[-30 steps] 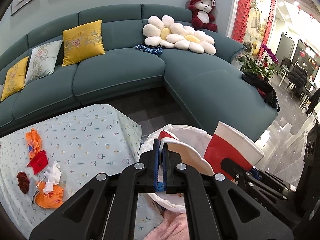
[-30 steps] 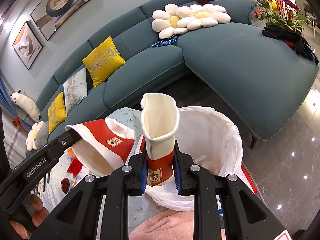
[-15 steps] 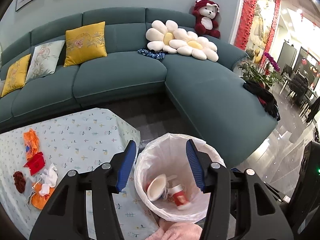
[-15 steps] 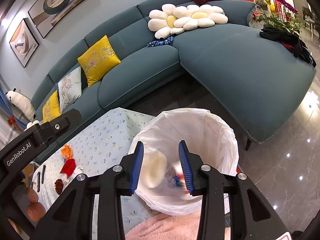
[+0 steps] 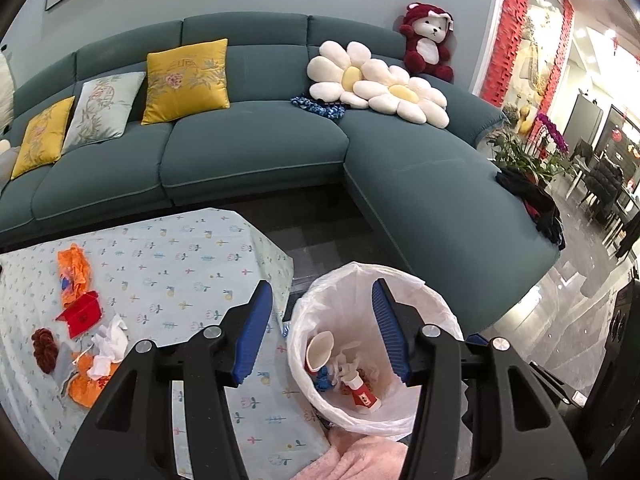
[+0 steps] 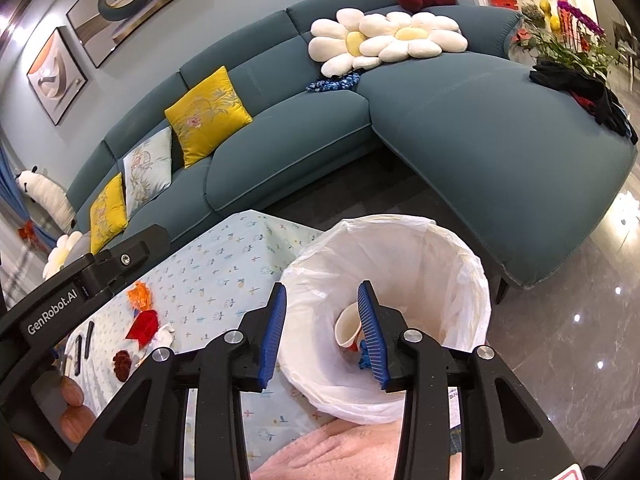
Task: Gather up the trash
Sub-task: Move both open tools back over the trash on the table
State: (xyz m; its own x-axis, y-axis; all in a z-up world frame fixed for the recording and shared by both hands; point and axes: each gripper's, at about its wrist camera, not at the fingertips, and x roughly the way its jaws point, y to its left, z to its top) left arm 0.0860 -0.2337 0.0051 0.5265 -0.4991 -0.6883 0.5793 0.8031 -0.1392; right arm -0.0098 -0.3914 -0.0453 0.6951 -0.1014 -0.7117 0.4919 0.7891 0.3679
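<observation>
A bin with a white liner stands beside the table. Two red-and-white paper cups and other scraps lie inside it. My left gripper is open and empty, above the bin's left rim. My right gripper is open and empty, over the bin's near left edge. Trash lies on the table at the left: an orange wrapper, a red box, white tissue, more orange scraps and a dark brown lump.
The table has a pale flower-print cloth. A teal corner sofa with cushions curves behind table and bin. Glossy floor lies to the right. Black remotes lie at the table's left. A pink cloth is just below the grippers.
Both grippers opened and dropped their red-and-white paper cups into the bin. They have since pulled back a little and the cups lie at the bottom.
</observation>
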